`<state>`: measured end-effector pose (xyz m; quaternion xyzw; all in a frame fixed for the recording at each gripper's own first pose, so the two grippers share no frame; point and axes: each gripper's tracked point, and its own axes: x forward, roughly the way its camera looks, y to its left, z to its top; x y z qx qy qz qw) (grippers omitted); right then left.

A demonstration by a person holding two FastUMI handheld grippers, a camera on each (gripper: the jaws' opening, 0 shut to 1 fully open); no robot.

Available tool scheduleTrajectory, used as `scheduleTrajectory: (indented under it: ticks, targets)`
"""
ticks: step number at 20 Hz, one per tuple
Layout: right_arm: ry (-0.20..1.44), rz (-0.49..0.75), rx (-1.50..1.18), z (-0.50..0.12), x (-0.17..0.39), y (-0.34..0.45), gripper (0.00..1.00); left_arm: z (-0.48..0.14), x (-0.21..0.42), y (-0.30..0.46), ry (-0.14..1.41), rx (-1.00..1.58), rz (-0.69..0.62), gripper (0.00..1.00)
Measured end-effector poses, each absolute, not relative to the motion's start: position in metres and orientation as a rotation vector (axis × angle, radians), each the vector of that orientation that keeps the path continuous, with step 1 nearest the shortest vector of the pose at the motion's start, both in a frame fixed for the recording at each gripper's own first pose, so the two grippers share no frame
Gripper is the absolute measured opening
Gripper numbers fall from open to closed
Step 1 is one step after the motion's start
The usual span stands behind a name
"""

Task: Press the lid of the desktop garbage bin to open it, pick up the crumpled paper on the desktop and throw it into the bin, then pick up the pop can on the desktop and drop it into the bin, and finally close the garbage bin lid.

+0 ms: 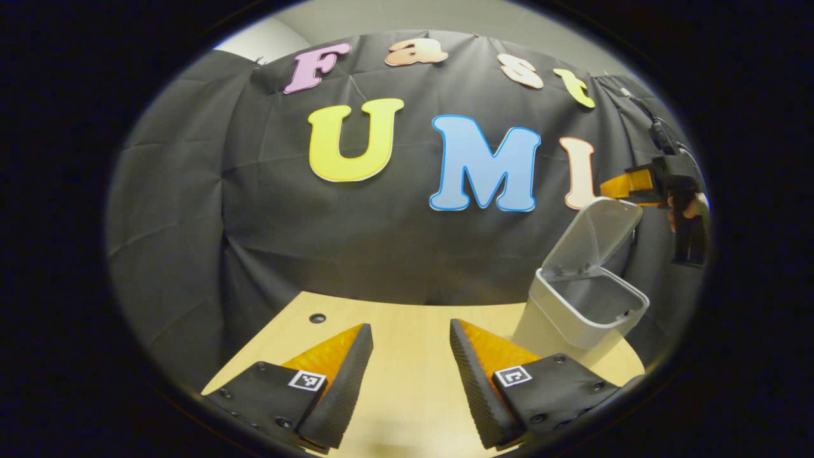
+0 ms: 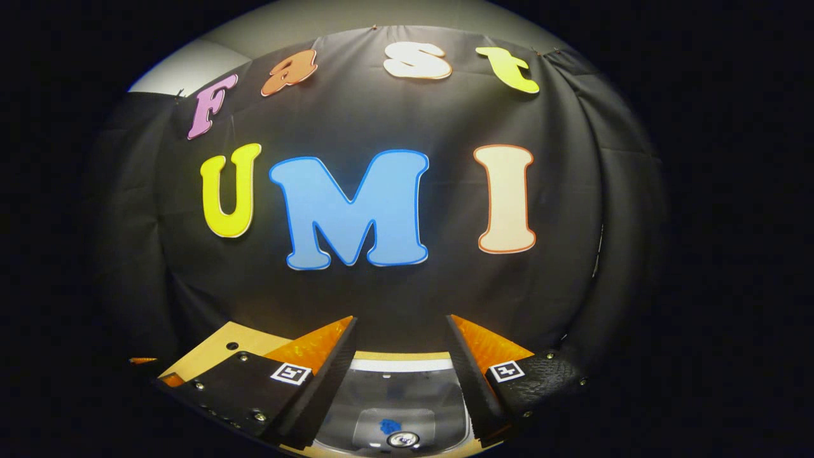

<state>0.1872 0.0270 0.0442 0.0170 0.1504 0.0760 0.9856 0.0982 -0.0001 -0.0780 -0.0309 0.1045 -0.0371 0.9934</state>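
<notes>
While lid up: one bin (image 1: 582,305), pale grey, stands at the desk's (image 1: 407,381) far right edge; lid (image 1: 594,235) tilts back.
Inside bin: right gripper view looks down on one can (image 2: 402,438) top and a blue bit beside it; paper not made out.
Writing: none legible on bin.
Left tongs (image 1: 410,375): released, above bare desk.
Right tongs (image 2: 400,375): released, over bin mouth.

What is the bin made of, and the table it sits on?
The bin looks like smooth, pale grey plastic: thin molded walls with a soft sheen, its lid up. The table looks like light wood or wood-look laminate, with a flat, matte, faintly grained top.
</notes>
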Motion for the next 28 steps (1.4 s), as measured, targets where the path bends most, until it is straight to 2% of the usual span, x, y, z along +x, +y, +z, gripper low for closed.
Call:
scheduleTrajectory:
  ticks: [5,8,9,10,17,18,19,20,28]
  targets:
    - [0.473,0.171,0.012,-0.008,0.153,0.024,0.87,-0.080,0.100,-0.008,0.212,-0.064,-0.096,0.84]
    - [0.546,0.173,0.019,-0.034,0.139,0.024,0.87,-0.081,0.099,-0.010,0.216,-0.063,-0.104,0.78]
    - [0.564,0.172,0.020,-0.041,0.135,0.023,0.87,-0.082,0.098,-0.011,0.217,-0.063,-0.106,0.84]
    - [0.581,0.172,0.018,-0.048,0.132,0.023,0.87,-0.081,0.098,-0.012,0.217,-0.064,-0.108,0.81]
    - [0.682,0.189,-0.011,-0.086,0.115,0.026,0.90,-0.083,0.096,-0.013,0.221,-0.067,-0.114,0.84]
    - [0.684,0.191,-0.023,-0.088,0.112,0.026,0.90,-0.084,0.097,-0.013,0.222,-0.067,-0.113,0.81]
    - [0.671,0.189,-0.027,-0.085,0.115,0.026,0.91,-0.084,0.099,-0.013,0.224,-0.066,-0.113,0.84]
    - [0.678,0.192,-0.032,-0.088,0.113,0.026,0.91,-0.085,0.100,-0.013,0.225,-0.067,-0.113,0.81]
    - [0.649,0.207,-0.033,-0.093,0.114,0.026,0.93,-0.086,0.111,-0.023,0.227,-0.055,-0.123,0.84]
